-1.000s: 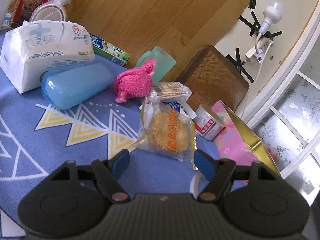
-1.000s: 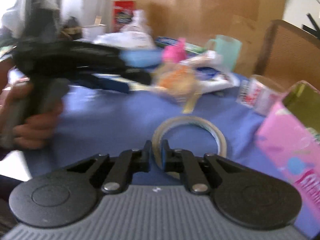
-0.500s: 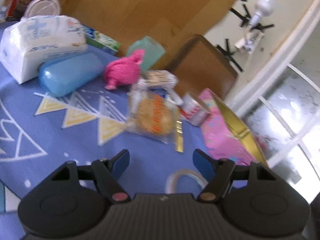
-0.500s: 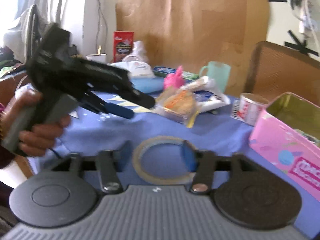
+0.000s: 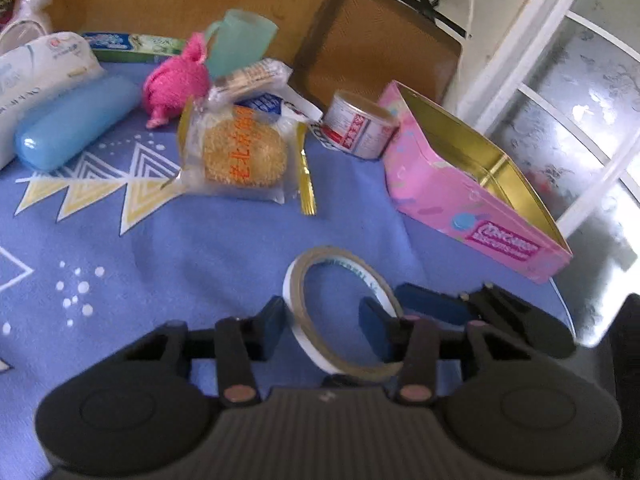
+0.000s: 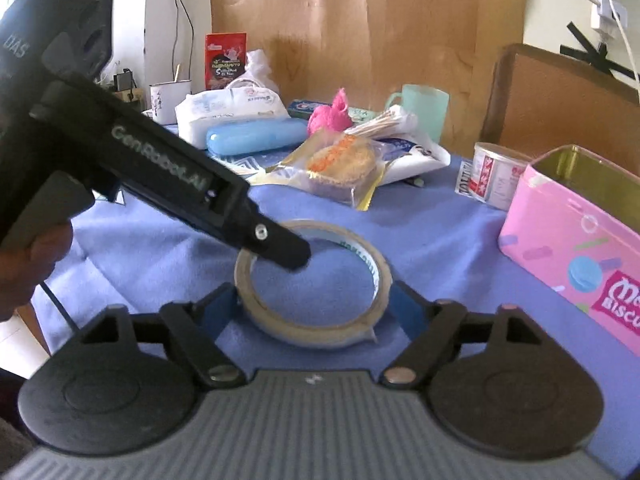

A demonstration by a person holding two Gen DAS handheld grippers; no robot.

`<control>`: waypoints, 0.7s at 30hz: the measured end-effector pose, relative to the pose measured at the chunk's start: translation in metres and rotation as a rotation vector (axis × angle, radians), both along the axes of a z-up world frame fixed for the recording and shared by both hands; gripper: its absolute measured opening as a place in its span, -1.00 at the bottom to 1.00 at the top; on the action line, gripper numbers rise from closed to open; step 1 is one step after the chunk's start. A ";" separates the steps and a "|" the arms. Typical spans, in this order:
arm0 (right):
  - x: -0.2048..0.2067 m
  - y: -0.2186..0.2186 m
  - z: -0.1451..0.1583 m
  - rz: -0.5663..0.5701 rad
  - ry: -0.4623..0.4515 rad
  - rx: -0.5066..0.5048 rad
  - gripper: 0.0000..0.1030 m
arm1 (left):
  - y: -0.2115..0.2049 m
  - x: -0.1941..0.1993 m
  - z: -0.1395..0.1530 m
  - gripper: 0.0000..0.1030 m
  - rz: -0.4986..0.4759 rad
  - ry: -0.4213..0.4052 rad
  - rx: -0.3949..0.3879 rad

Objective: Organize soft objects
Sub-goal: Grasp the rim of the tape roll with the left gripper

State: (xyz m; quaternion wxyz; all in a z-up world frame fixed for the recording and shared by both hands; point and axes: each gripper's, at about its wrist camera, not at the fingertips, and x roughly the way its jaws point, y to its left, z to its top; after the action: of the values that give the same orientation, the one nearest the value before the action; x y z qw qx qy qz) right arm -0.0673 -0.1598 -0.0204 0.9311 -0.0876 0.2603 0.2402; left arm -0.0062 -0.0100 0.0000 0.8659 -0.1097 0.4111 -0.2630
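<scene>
A roll of clear tape [image 5: 298,300] [image 6: 312,320] lies on the blue cloth near the table's front edge. My left gripper [image 5: 324,324] straddles its left wall, one pad outside and one inside the ring. Its jaws are closing and the pads stand clear of the wall. My right gripper [image 6: 316,308] has a finger on each side of the roll, and its jaws are opening. A pink plush toy [image 5: 176,80] [image 6: 330,116] lies far back beside a white tissue pack [image 5: 40,68]. A pink tin box [image 5: 460,184] [image 6: 580,248] stands open at the right.
Between tape and plush lie a bagged round pastry [image 5: 244,152], a blue case [image 5: 76,120], a small can [image 5: 360,124] and a green cup [image 5: 240,36]. A brown chair back [image 5: 376,44] rises behind the table. A hand [image 6: 28,268] holds the left gripper's handle.
The right jaws went from shut on the tape's near rim to spread wide around the roll. The left gripper swung from the pastry over to the tape and narrowed its jaws.
</scene>
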 end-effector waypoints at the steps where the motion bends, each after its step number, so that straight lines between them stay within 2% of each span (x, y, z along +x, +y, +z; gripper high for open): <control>1: -0.004 0.001 0.000 0.004 -0.016 -0.005 0.36 | -0.002 0.001 0.000 -0.23 -0.003 -0.005 0.002; 2: -0.009 0.002 0.003 0.054 -0.025 0.010 -0.62 | -0.003 0.002 0.001 -0.47 -0.022 0.003 -0.018; 4: -0.013 0.009 0.004 0.022 -0.037 -0.012 -0.65 | -0.007 0.003 0.005 -0.59 -0.072 0.033 -0.087; 6: -0.013 0.011 0.004 -0.022 -0.085 -0.059 -0.65 | -0.020 0.002 0.016 -0.59 -0.098 -0.009 -0.068; 10: -0.012 -0.007 0.008 -0.096 -0.102 -0.031 -0.68 | -0.040 0.000 0.028 -0.59 -0.138 -0.050 -0.055; 13: -0.021 -0.014 0.013 -0.149 -0.182 -0.054 -0.75 | -0.053 0.000 0.034 -0.59 -0.164 -0.074 -0.056; 15: -0.024 -0.017 0.015 -0.168 -0.231 -0.087 -0.75 | -0.060 0.001 0.038 -0.59 -0.182 -0.084 -0.064; 21: -0.022 -0.026 0.015 -0.198 -0.272 -0.107 -0.76 | -0.074 0.009 0.042 -0.58 -0.187 -0.067 -0.070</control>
State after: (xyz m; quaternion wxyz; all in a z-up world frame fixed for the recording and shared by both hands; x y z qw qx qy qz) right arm -0.0896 -0.1859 -0.0057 0.9708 -0.1428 0.1516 0.1192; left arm 0.0026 -0.0837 0.0418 0.8465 -0.0922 0.3811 -0.3601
